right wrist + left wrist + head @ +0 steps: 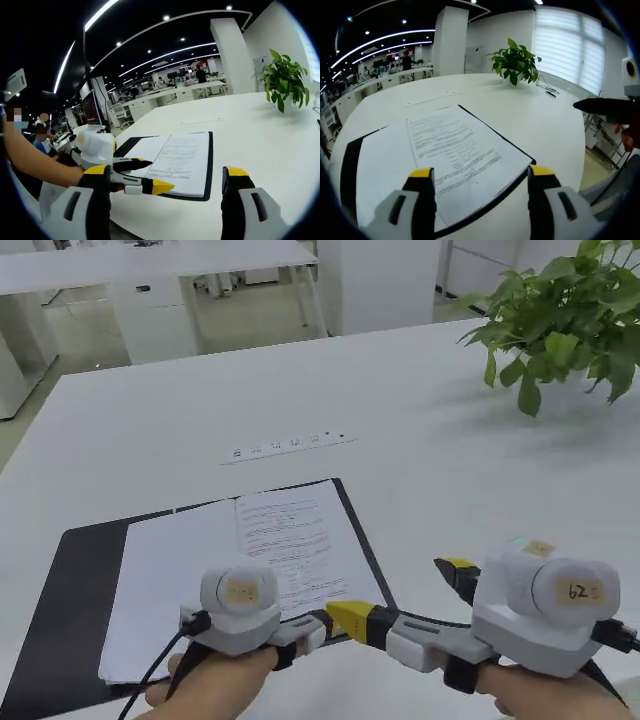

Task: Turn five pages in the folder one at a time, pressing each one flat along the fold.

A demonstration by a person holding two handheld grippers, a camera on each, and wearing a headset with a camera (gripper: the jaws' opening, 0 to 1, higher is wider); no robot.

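Your left hand-held gripper [481, 172] and right hand-held gripper [166, 172] sit nearest, jaws spread wide, gripping nothing. Just beyond them the folder [290, 530] lies open and flat on the white worktop [420, 420]. A potted plant [560, 330] stands far right.

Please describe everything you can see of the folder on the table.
The folder lies open and flat on the white table, near the person's edge. Its cover is black, thin and looks like plastic. White sheets lie on both halves: the right page carries printed text, the left page looks blank. The left gripper, jaws open, is at its near right corner; whether it touches cannot be told.
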